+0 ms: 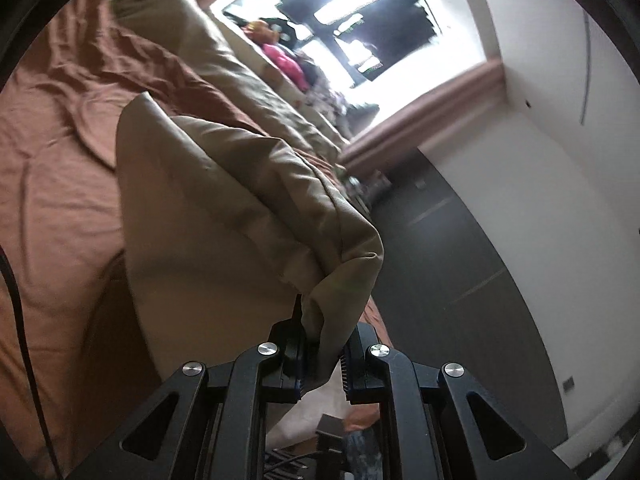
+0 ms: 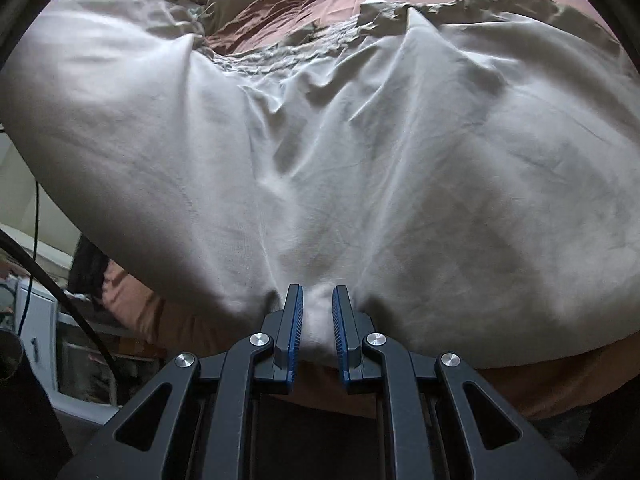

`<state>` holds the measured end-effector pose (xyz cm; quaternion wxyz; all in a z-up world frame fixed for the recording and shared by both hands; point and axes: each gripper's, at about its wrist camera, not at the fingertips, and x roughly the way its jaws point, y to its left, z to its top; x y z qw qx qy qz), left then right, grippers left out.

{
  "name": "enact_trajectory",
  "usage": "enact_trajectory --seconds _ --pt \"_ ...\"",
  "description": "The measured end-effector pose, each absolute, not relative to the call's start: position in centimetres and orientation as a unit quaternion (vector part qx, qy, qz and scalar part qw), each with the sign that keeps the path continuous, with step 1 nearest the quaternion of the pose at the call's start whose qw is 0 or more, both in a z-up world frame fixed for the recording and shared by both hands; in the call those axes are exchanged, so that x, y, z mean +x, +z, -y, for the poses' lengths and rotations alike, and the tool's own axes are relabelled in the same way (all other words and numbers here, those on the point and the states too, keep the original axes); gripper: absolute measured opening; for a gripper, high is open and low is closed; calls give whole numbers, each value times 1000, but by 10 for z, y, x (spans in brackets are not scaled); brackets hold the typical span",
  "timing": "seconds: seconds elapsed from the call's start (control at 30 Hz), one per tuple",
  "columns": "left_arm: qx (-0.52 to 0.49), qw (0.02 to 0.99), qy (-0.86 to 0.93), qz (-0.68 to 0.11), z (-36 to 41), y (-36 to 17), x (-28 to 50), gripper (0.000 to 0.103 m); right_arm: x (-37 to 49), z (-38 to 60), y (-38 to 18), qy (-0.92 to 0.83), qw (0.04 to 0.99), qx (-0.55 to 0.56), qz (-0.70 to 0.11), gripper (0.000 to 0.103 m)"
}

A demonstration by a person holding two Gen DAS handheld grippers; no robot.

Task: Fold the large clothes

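Both ends of the cloth are in grip here! In the left wrist view the left hand-held gripper sits at the bottom centre of the frame, its blue-ribbed fingers pinching a bunched corner of the large beige-grey woven cotton garment, which lifts off the bed and runs up toward the middle of the frame in a thick doubled ridge. Under it lies the rust-brown crumpled bedsheet, filling the left side, with a bright window at upper centre.

Over in the right wrist view, the right hand-held gripper at lower centre is nipping a small tuck of the same garment; the fingers stand a little apart with cloth packed between them. The fabric fans out from that pinch across nearly the whole frame, soft, matte, finely creased, with what looks like a gathered band near the upper middle, and the brown sheet shows along the top.

My read: this is the carry-over of a fold, edge held at two points. Next calls for keeping tension even and laying the held edge squarely onto the far edge, without letting that limp cloth sag or twist.
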<state>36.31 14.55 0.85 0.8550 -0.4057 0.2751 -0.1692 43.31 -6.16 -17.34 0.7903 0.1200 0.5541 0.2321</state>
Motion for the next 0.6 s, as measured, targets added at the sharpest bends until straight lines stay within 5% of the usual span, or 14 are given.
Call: enact_trajectory --seconds 0.27,0.6 --pt "-376 848 -215 -306 -83 19 418 13 431 146 -147 206 813 172 -516 13" --pt "-350 807 -257 -401 10 -39 495 13 414 262 -137 112 838 228 -483 13"
